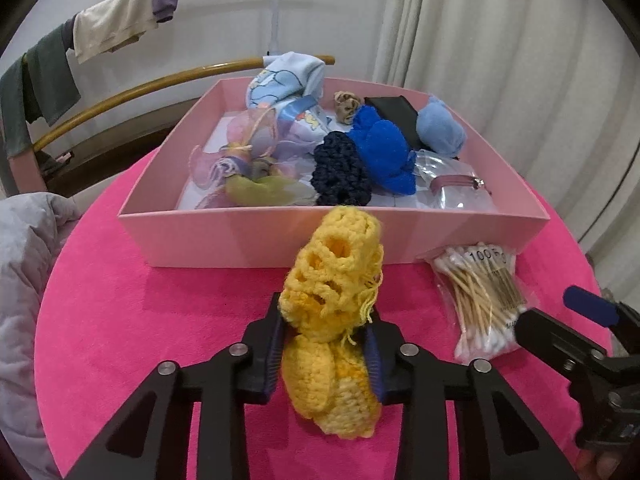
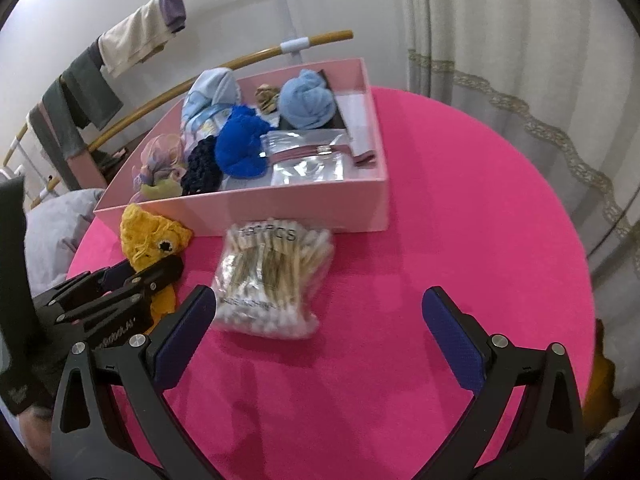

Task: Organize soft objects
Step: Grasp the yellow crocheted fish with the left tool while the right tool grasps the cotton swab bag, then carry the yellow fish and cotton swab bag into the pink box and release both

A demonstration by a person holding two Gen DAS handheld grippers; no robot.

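My left gripper [image 1: 326, 330] is shut on a yellow crocheted piece [image 1: 340, 280] and holds it above the pink table, just in front of the pink box [image 1: 280, 236]. The piece also shows in the right wrist view [image 2: 154, 240], with the left gripper [image 2: 140, 272] on it. The box [image 2: 320, 208] holds several soft things: a blue knit [image 1: 384, 148], a navy scrunchie [image 1: 342, 170], a light blue ball [image 1: 440, 128], printed cloth [image 1: 284, 80]. My right gripper [image 2: 320, 316] is open and empty, near a bag of cotton swabs [image 2: 272, 276].
The bag of cotton swabs [image 1: 484, 300] lies on the round pink table [image 2: 460, 220] right of the yellow piece. The right gripper [image 1: 592, 316] shows at the right edge. A rack with hanging clothes [image 1: 100, 32] and curtains [image 1: 500, 40] stand behind. Grey fabric [image 1: 24, 260] lies at left.
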